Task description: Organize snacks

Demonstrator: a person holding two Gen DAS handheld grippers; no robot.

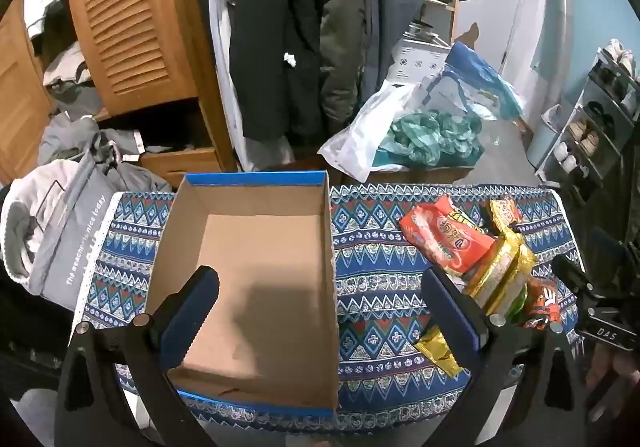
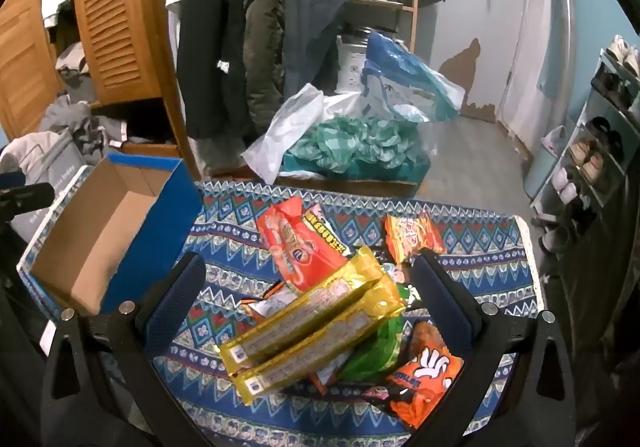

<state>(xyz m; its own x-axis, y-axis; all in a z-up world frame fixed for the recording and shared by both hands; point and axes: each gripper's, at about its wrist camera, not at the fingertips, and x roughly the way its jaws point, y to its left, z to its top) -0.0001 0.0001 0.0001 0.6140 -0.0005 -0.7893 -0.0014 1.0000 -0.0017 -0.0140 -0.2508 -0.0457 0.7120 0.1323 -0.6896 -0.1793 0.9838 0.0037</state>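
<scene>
An empty cardboard box with blue outer walls (image 1: 256, 267) sits on the patterned blue tablecloth (image 1: 376, 287); it also shows at the left in the right wrist view (image 2: 108, 239). A pile of snack packets lies to its right: a red-orange packet (image 2: 304, 251), two long gold packets (image 2: 312, 331), a green packet (image 2: 376, 351), an orange packet with a white glove (image 2: 428, 375) and a small orange packet (image 2: 412, 237). My left gripper (image 1: 320, 291) is open above the box's near right wall. My right gripper (image 2: 308, 275) is open, spread around the snack pile, holding nothing.
Behind the table stand a wooden louvred wardrobe (image 1: 128, 19), hanging coats (image 1: 288, 31), plastic bags with green cloth (image 2: 352, 143) and a shoe rack (image 2: 600, 151) at the right. A grey bag with clothes (image 1: 64, 231) sits left of the table.
</scene>
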